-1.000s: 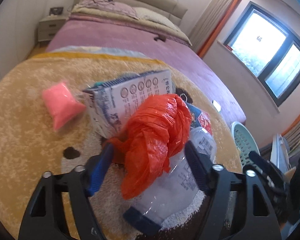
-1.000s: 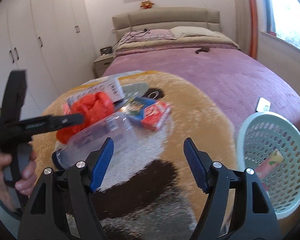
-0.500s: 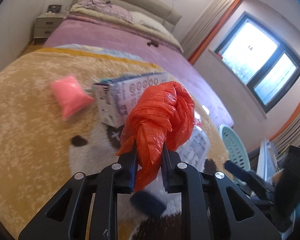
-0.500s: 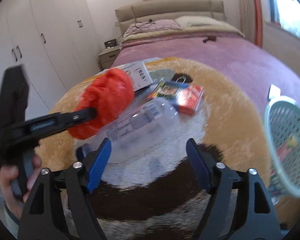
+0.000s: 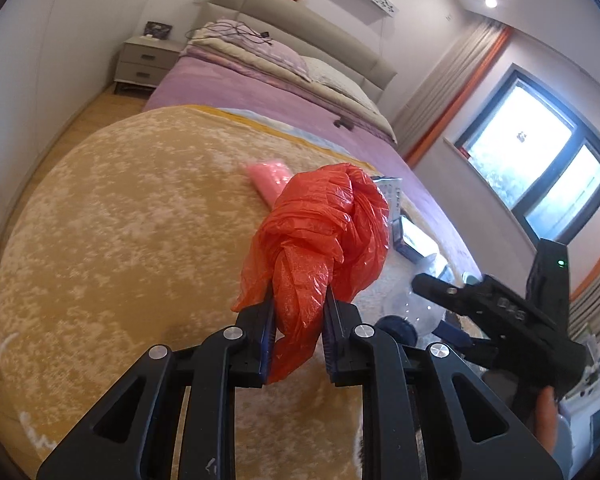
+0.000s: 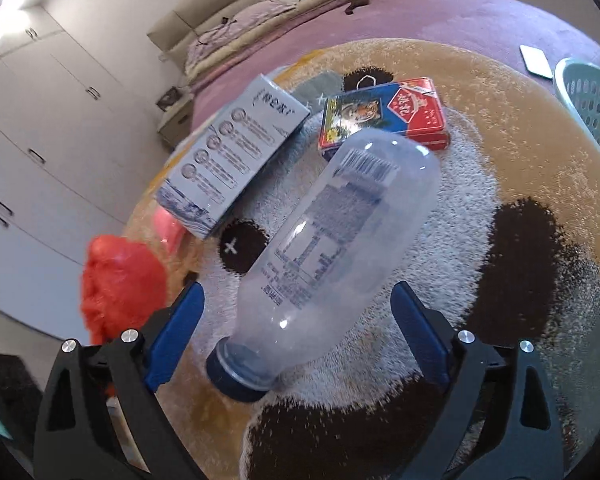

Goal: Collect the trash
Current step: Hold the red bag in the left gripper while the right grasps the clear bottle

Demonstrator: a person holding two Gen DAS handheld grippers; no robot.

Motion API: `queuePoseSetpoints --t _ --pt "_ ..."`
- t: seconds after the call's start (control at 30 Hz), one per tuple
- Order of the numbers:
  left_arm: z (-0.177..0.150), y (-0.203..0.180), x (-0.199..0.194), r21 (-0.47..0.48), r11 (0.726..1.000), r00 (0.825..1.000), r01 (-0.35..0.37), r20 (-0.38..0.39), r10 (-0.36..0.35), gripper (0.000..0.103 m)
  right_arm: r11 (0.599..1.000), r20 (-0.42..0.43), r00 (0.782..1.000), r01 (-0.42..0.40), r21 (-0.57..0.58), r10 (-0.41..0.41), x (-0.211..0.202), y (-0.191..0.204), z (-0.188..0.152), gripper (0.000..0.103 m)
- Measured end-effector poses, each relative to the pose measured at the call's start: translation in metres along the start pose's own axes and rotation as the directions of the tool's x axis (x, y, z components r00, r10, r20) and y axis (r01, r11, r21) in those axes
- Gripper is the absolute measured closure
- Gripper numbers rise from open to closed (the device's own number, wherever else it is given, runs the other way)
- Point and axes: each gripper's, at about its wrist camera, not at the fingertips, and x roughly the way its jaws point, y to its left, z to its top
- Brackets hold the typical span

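The left tongs (image 5: 299, 312), wide open around the crumpled orange plastic bag (image 5: 324, 232) a second ago, now stand clamped on its twisted lower end, and the bag rides clear of the blanket (image 5: 120, 240) on the bed where it earlier lay against the bottle and the grey carton. The right tongs (image 6: 296, 312), which hung back from the litter a second ago, now sit close over it; their jaws have just been opening and stand spread wide, one blue pad on either side of the clear plastic bottle (image 6: 340, 232), neither pad pressing on it.

In the left wrist view, a flap of the bag hangs below the closed pads and the bulk of it billows above them. Just beyond the bag lies a pink packet (image 5: 270, 180) on the yellow plush. To the right of the left tongs, the right tongs (image 5: 440, 300) reach in low over the bottle.

In the right wrist view, the bottle lies on its side on the panda-patterned blanket (image 6: 540, 184), its dark blue cap (image 6: 236, 376) nearest the tongs and its base pointing away. Past its base sit a red and blue box (image 6: 404, 116) and, further left, the grey carton (image 6: 236, 156). The orange bag (image 6: 120, 280) shows at the left, blurred. At the far right edge stands a pale green perforated basket (image 6: 588, 96).
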Motion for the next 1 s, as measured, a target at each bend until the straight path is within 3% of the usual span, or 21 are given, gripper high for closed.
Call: queuePoseSetpoints --t 0.2,0.43,0.6,0.7,0.8,0.9,1.0 --pt "-0.006 -0.008 0.002 0.019 1.000 1.000 0.009 -0.017 -0.009 0.085 0.983 0.002 0.995 0.094 -0.158 -0.095 0.005 0.012 -0.009 0.015" --pt "-0.011 -0.031 0.004 0.073 0.997 0.999 0.020 -0.034 -0.018 0.085 0.947 -0.018 0.998 0.057 -0.317 -0.066 -0.022 -0.009 -0.017 0.027" --pt "-0.017 -0.047 0.011 0.110 0.994 0.998 0.029 -0.056 -0.022 0.085 0.878 0.062 0.991 0.131 -0.461 -0.115 -0.053 -0.031 -0.024 0.027" --pt "-0.022 -0.055 0.018 0.121 0.992 0.997 0.029 -0.069 -0.021 0.085 0.869 0.111 0.984 0.174 -0.463 -0.138 -0.067 -0.048 -0.019 0.027" --pt "-0.025 -0.059 0.024 0.128 0.992 0.997 0.015 -0.074 -0.006 0.085 0.845 0.103 0.991 0.122 -0.520 -0.080 -0.075 -0.048 -0.016 0.027" --pt "-0.027 -0.058 0.026 0.113 0.994 0.997 0.009 -0.076 0.000 0.085 0.791 0.116 0.991 0.121 -0.600 -0.063 -0.075 -0.027 -0.022 0.027" --pt "-0.034 -0.055 0.024 0.099 0.995 0.997 -0.002 -0.076 0.010 0.085 0.776 0.088 0.996 0.076 -0.626 -0.026 -0.060 -0.011 -0.021 0.027"
